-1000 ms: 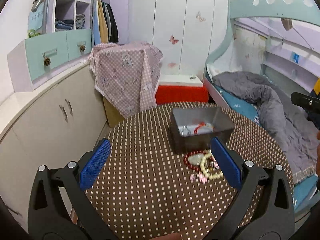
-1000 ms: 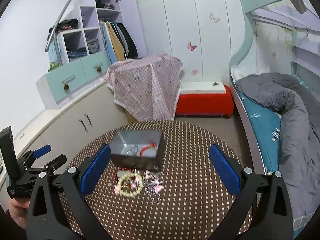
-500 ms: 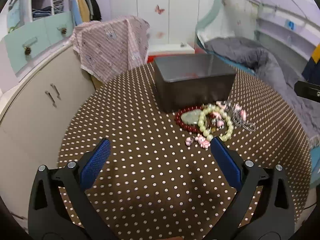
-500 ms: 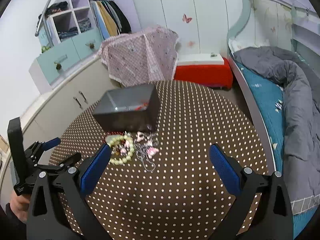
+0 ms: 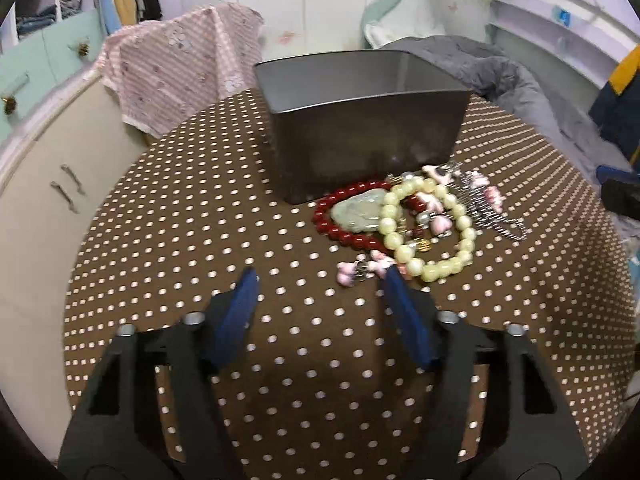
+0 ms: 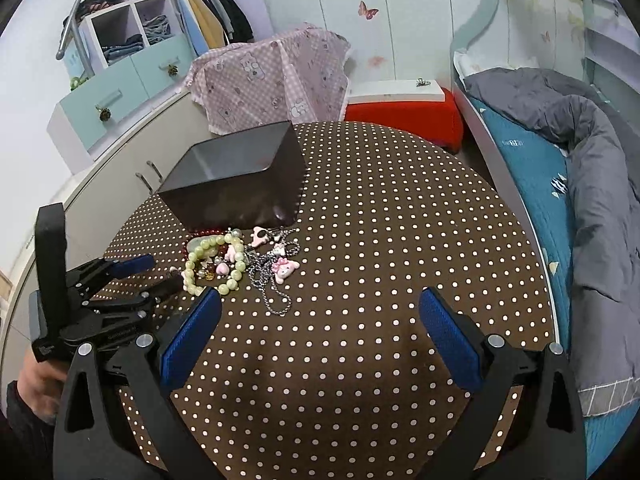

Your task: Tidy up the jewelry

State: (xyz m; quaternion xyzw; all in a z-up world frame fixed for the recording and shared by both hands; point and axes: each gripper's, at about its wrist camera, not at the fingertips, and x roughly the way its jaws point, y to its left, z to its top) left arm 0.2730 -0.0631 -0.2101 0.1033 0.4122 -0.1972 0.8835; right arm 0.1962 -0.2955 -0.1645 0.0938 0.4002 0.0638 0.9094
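Observation:
A dark metal box point(image 5: 360, 120) stands on the round dotted table point(image 5: 200, 240). A jewelry pile lies in front of it: a red bead bracelet point(image 5: 344, 234), a pale green bead bracelet point(image 5: 428, 232), a jade pendant point(image 5: 356, 212), pink charms point(image 5: 360, 270) and a silver chain point(image 5: 488, 212). My left gripper point(image 5: 320, 280) is open low over the table, its right fingertip next to the pink charms. My right gripper point(image 6: 320, 304) is open and empty, above the table right of the pile point(image 6: 236, 256). The box point(image 6: 240, 180) and my left gripper point(image 6: 132, 276) show in the right wrist view.
A cloth-draped chair point(image 6: 272, 76) stands behind the table. A cabinet with drawers point(image 6: 120, 92) runs along the left. A red bench point(image 6: 400, 116) and a bed with a grey duvet point(image 6: 580, 160) lie to the right.
Both grippers came down and forward toward the jewelry pile. My left gripper's jaws have narrowed and its right fingertip now reaches the pink charms.

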